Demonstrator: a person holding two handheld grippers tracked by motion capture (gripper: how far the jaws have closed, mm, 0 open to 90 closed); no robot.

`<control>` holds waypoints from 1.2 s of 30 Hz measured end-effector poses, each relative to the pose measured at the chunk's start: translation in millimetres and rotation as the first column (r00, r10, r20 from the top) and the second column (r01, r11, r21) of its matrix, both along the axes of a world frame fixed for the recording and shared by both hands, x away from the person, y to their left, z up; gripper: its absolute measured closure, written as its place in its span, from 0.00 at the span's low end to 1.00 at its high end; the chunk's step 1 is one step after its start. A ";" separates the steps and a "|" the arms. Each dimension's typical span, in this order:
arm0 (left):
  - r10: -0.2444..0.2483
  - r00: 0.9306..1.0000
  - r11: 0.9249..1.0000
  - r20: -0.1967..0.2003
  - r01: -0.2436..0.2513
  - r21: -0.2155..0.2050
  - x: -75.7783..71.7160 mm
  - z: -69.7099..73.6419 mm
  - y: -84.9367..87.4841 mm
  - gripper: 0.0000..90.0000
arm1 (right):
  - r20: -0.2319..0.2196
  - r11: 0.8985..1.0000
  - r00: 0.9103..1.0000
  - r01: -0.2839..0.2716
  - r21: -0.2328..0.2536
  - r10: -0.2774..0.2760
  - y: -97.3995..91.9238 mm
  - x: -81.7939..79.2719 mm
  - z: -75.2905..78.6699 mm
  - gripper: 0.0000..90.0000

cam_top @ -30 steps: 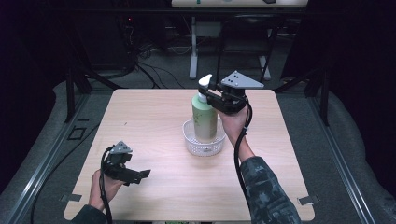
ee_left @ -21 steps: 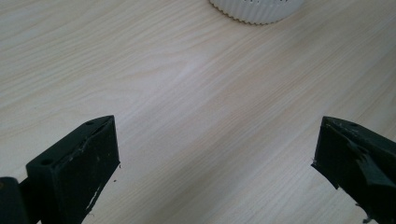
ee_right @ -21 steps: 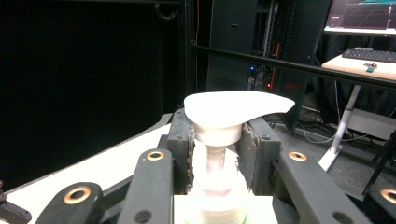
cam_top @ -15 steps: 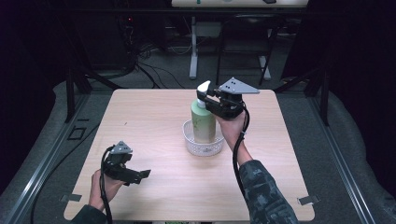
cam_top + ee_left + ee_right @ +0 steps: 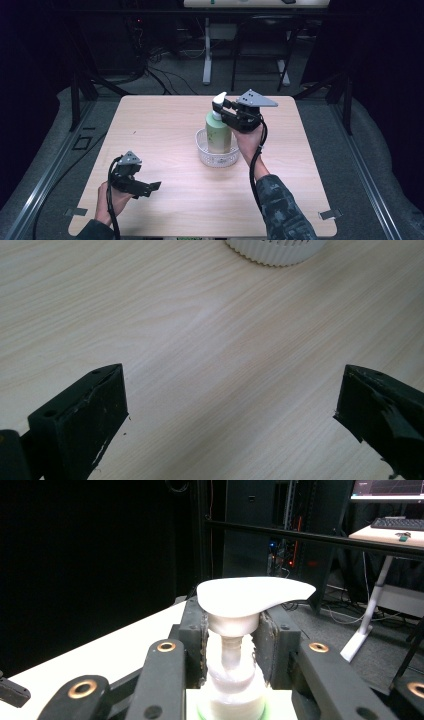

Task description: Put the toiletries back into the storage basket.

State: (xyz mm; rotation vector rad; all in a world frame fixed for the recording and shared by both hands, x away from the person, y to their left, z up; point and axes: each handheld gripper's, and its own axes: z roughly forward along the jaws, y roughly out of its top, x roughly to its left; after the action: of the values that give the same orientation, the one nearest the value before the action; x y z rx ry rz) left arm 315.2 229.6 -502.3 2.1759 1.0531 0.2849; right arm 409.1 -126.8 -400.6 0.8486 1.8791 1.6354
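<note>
A pale green pump bottle (image 5: 218,134) with a white pump head (image 5: 252,597) stands upright inside a small white ribbed basket (image 5: 211,157) near the middle of the wooden table. My right gripper (image 5: 226,113) is shut on the bottle's white neck just under the pump head; in the right gripper view both pads press against the neck (image 5: 231,652). My left gripper (image 5: 145,189) rests low near the table's front left, open, with bare wood between its jaws. The basket's rim (image 5: 276,251) shows at the top of the left gripper view.
The light wooden table (image 5: 165,125) has bare wood around the basket. A black frame rail and dark floor surround it. A white desk leg (image 5: 207,50) and cables stand behind the far edge.
My right gripper has sunk with the bottle, whose base now sits down in the basket. The left gripper has stayed put.
</note>
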 end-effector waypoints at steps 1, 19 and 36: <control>0.000 1.000 1.000 0.000 0.000 0.000 0.0 0.0 0.0 0.00 | 0.000 1.000 1.000 0.002 0.001 -0.002 -0.7 0.1 -1.3 0.76; 0.003 1.000 1.000 0.005 -0.003 -0.002 -0.2 0.5 0.2 0.00 | -0.025 1.000 1.000 0.015 -0.007 -0.015 -1.9 3.9 -13.8 0.76; -0.001 1.000 1.000 0.004 0.001 -0.001 -0.2 0.2 -0.7 0.00 | -0.035 1.000 0.999 0.018 -0.010 -0.018 -1.7 5.8 -19.7 0.75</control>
State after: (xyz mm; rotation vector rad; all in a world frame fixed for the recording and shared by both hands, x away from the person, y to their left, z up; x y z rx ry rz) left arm 315.1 228.9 -502.1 2.1742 1.0497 0.2885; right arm 414.9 -128.5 -420.3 0.8929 1.8957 1.6098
